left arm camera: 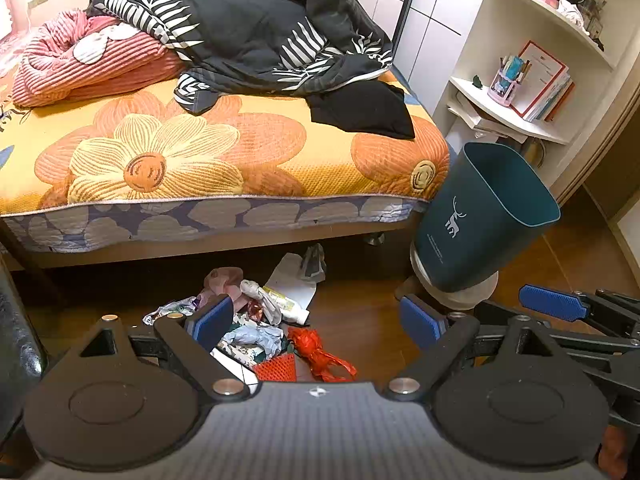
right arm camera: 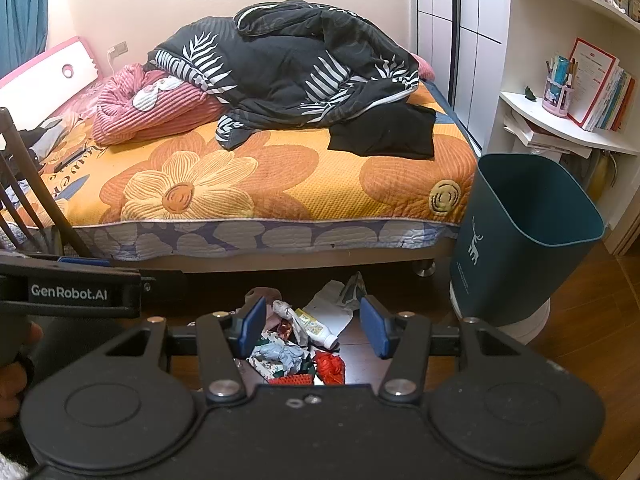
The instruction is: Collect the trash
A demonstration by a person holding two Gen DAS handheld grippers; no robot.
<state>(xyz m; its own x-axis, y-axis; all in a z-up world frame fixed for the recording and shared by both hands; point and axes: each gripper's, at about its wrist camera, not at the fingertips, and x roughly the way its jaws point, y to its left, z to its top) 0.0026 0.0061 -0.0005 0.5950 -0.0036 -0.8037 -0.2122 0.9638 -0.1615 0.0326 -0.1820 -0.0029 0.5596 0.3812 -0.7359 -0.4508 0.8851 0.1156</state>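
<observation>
A pile of trash (left arm camera: 264, 324) lies on the wooden floor at the foot of the bed: crumpled paper, wrappers, a small white bottle (left arm camera: 286, 306) and a red plastic bag (left arm camera: 316, 350). It also shows in the right wrist view (right arm camera: 296, 348). A dark teal bin (left arm camera: 484, 220) stands to the right of the pile, tilted, on a white base; it also shows in the right wrist view (right arm camera: 520, 240). My left gripper (left arm camera: 318, 322) is open and empty above the pile. My right gripper (right arm camera: 314, 330) is open and empty above it too; its blue pads (left arm camera: 552, 302) show at the right in the left wrist view.
A bed (left arm camera: 224, 152) with an orange flower cover fills the space behind, piled with a dark quilt (left arm camera: 256, 28) and a pink blanket (left arm camera: 88, 64). A white shelf unit (left arm camera: 532, 80) with books stands right of the bin. A dark wooden chair (right arm camera: 28, 200) is at the left.
</observation>
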